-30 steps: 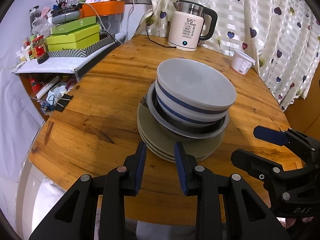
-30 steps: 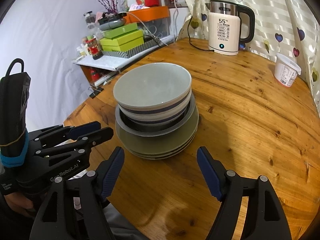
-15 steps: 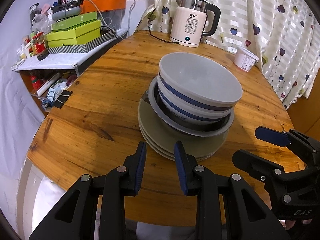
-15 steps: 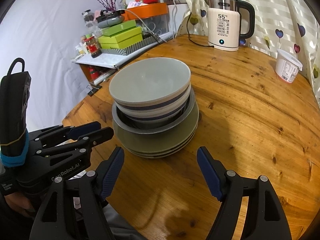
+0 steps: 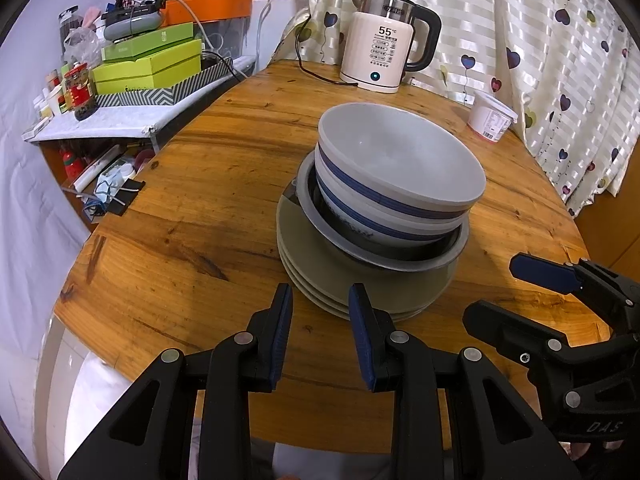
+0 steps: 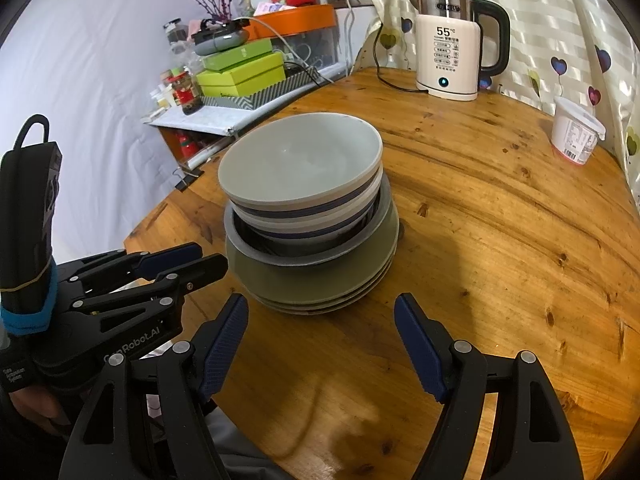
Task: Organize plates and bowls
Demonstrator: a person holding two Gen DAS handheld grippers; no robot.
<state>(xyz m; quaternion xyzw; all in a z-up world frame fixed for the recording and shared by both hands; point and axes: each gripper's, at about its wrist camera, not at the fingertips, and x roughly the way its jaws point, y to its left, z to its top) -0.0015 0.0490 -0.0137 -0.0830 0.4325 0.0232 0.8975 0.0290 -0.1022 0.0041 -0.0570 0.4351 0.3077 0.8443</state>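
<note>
Near table edge, both tools (image 5: 320,312) (image 6: 320,320) tilted down, empty, facing dish stack (image 5: 384,216).

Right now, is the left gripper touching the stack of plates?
Apart. In the right wrist view, bare table shows between the left gripper and the stack of plates; its jaws stand open with nothing between them.

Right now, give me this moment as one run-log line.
left gripper: open, empty | right gripper: open, empty | bowls: nested on plates | stack: untouched | table: wood
</note>
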